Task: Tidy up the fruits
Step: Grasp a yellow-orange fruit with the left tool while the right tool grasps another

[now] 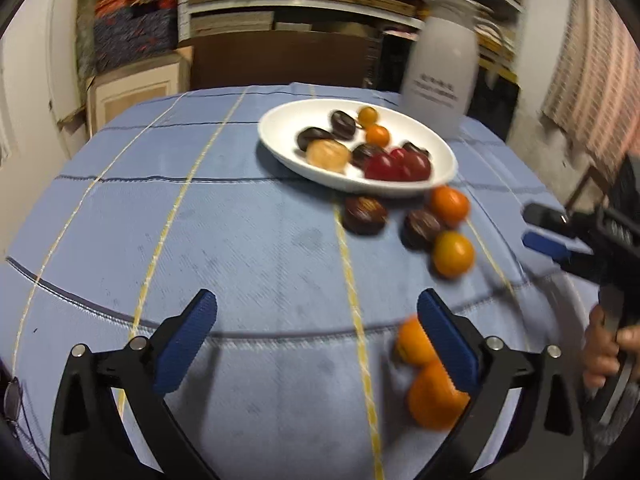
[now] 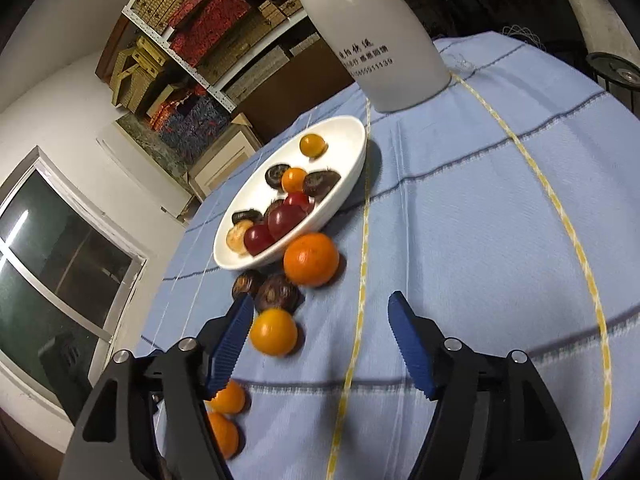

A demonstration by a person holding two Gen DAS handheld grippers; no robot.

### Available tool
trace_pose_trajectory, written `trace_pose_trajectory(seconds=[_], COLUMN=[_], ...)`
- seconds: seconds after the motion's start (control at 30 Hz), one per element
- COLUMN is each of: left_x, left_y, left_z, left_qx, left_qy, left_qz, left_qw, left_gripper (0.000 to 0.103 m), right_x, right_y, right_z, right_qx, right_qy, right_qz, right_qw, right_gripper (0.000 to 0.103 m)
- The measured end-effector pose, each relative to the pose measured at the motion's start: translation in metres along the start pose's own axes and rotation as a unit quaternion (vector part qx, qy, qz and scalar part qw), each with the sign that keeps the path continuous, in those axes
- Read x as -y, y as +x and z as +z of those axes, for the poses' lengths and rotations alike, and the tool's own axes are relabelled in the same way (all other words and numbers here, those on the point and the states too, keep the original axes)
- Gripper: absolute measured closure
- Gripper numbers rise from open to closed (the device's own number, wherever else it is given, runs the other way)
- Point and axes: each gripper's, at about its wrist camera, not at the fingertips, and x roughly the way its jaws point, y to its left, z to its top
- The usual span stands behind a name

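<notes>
A white oval bowl (image 1: pixel 280 128) (image 2: pixel 352 136) on the blue cloth holds red tomatoes (image 1: pixel 386 167), dark chestnuts (image 1: pixel 343 123) and small orange fruits (image 1: pixel 377 135). Loose on the cloth in front of it lie two chestnuts (image 1: pixel 365 215) (image 2: pixel 278 293), an orange (image 1: pixel 449 205) (image 2: pixel 311 259) and a yellow-orange tomato (image 1: pixel 453 254) (image 2: pixel 274 332). My left gripper (image 1: pixel 316 312) is open and empty; two oranges (image 1: pixel 434 398) (image 2: pixel 228 398) lie by its right finger. My right gripper (image 2: pixel 322 312) is open and empty, with the yellow-orange tomato just inside its left finger; it shows in the left wrist view (image 1: pixel 548 232).
A tall white bottle (image 1: pixel 440 64) (image 2: pixel 380 36) stands behind the bowl. The round table is covered by a blue cloth (image 1: pixel 240 240) (image 2: pixel 480 240) with yellow stripes. Shelves of boxes stand behind, a window to the left.
</notes>
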Motion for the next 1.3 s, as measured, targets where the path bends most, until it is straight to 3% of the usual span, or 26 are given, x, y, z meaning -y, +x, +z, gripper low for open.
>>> trace_pose_trajectory(seconds=[0.1, 0.23, 0.4, 0.5, 0.67, 0.8, 0.9, 1.07, 1.3], left_x=[0.011, 0.021, 0.023, 0.007, -0.038, -0.059, -0.048, -0.007, 0.024], left_y=[0.0, 0.004, 0.022, 0.03, 0.026, 0.022, 0.018, 0.02, 0.025], left_z=[-0.002, -0.006, -0.002, 0.001, 0.005, 0.001, -0.001, 0.003, 0.008], left_qx=[-0.001, -0.018, -0.053, -0.069, -0.056, -0.047, -0.042, -0.043, -0.049], left_qy=[0.024, 0.036, 0.035, -0.008, -0.093, -0.152, -0.125, -0.034, 0.032], left_qz=[0.002, -0.037, -0.057, -0.083, -0.044, -0.073, -0.078, -0.075, -0.094], left_qw=[0.9997, 0.9985, 0.9963, 0.9941, 0.9932, 0.9846, 0.9881, 0.9957, 0.9939], left_gripper=[0.005, 0.005, 0.004, 0.004, 0.005, 0.005, 0.005, 0.005, 0.005], right_x=[0.001, 0.003, 0.007, 0.007, 0.008, 0.009, 0.009, 0.008, 0.008], right_y=[0.001, -0.002, 0.002, 0.002, 0.001, 0.0, -0.001, -0.001, 0.001], right_z=[-0.004, -0.003, -0.003, -0.003, -0.003, -0.002, -0.002, -0.002, -0.003], right_qx=[-0.009, -0.004, -0.016, -0.016, -0.015, -0.014, -0.013, -0.013, -0.018], right_qy=[0.0, 0.006, 0.018, 0.02, 0.025, 0.026, 0.025, 0.025, 0.025], right_qz=[-0.002, -0.001, 0.005, 0.006, 0.011, 0.018, 0.019, 0.018, 0.012], right_qw=[1.0, 1.0, 1.0, 1.0, 1.0, 0.999, 0.999, 0.999, 0.999], right_gripper=[0.03, 0.025, 0.025, 0.025, 0.025, 0.025, 0.025, 0.025, 0.025])
